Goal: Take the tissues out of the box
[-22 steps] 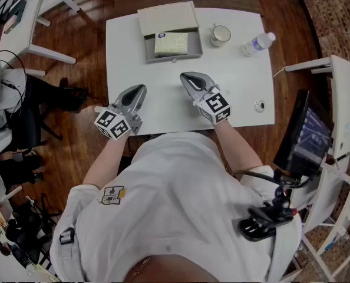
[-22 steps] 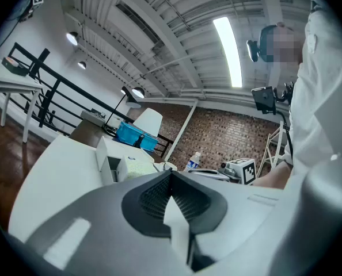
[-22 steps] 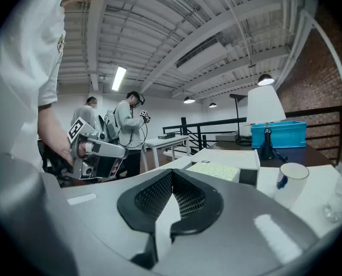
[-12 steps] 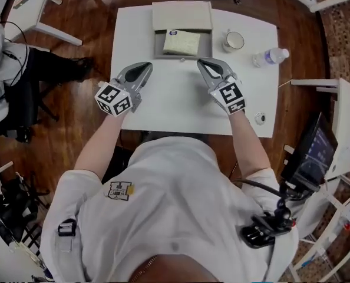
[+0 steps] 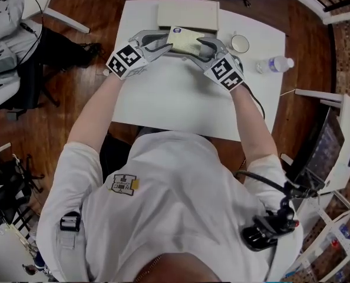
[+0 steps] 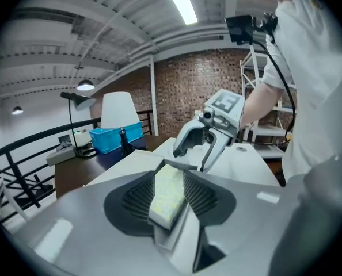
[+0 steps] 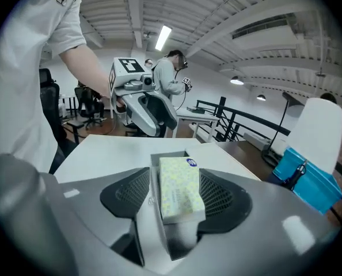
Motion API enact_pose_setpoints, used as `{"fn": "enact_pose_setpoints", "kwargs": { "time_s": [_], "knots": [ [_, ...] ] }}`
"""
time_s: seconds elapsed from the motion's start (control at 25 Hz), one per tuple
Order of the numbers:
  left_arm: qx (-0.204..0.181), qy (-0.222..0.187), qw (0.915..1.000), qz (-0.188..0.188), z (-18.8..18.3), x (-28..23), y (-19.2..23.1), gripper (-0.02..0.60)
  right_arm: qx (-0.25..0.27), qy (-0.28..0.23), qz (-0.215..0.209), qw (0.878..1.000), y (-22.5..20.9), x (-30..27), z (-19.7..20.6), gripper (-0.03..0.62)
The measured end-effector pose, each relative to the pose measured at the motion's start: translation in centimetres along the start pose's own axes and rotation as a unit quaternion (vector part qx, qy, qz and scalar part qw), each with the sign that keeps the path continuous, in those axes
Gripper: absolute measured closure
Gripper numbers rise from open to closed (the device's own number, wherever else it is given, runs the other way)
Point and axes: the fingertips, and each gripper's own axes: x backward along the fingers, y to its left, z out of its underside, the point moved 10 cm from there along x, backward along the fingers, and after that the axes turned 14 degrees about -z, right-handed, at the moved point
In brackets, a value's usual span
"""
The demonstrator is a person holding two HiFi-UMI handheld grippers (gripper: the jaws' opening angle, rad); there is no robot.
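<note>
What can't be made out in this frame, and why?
1. Head view: the left claw and right claw cover both ends of the tissue pack.
2. Right gripper view: the grey box wall hides whether that claw presses the pack.
3. Head view: the cup is too small to show its contents.

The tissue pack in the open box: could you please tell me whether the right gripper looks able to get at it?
Probably yes. The box is uncovered, its lid lies behind it, and the pack already sits between the right gripper's fingers, with one box wall between them too.
</note>
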Motion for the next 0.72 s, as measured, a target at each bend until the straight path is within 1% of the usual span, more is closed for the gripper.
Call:
{"fn": "enact_pose_setpoints", "kwargs": {
  "time_s": [0.08,0.12,0.24,0.32,0.4,0.52,0.6,0.72],
  "knots": [
    [-0.031,0.017,0.9993,0.011,0.4,-0.6,0.2,0.451,0.008,0.021,-0.006,1.000,-0.6,-1.0,-0.1,0.320],
    [-0.036,0.019,0.9991,0.013,0.6,-0.6,0.2,0.452,0.013,0.029,-0.006,0.999,-0.9,-1.4,-0.2,0.305],
    [-0.028,0.019,0.9994,0.012,1.7,0.1,-0.1,0.453,0.023,0.063,-0.012,0.998,-1.8,-2.5,-0.2,0.268],
    [-0.023,0.023,0.9994,0.014,2.7,0.3,-0.3,0.452,0.029,0.089,-0.021,0.995,-2.4,-3.2,-0.1,0.225],
    [-0.024,0.025,0.9993,0.015,3.0,0.0,-0.1,0.453,0.032,0.112,-0.032,0.993,-2.9,-3.9,0.0,0.193],
    [-0.031,0.029,0.9990,0.017,3.1,-1.1,0.7,0.452,0.034,0.144,-0.051,0.988,-3.4,-4.8,0.4,0.168],
    [-0.027,0.037,0.9988,0.018,3.7,-2.1,1.3,0.451,0.025,0.160,-0.056,0.985,-4.1,-5.4,1.2,0.146],
    [0.004,0.045,0.9989,0.015,4.6,-3.3,2.2,0.451,-0.024,0.165,-0.041,0.985,-5.0,-5.7,2.4,0.141]
  ]
}}
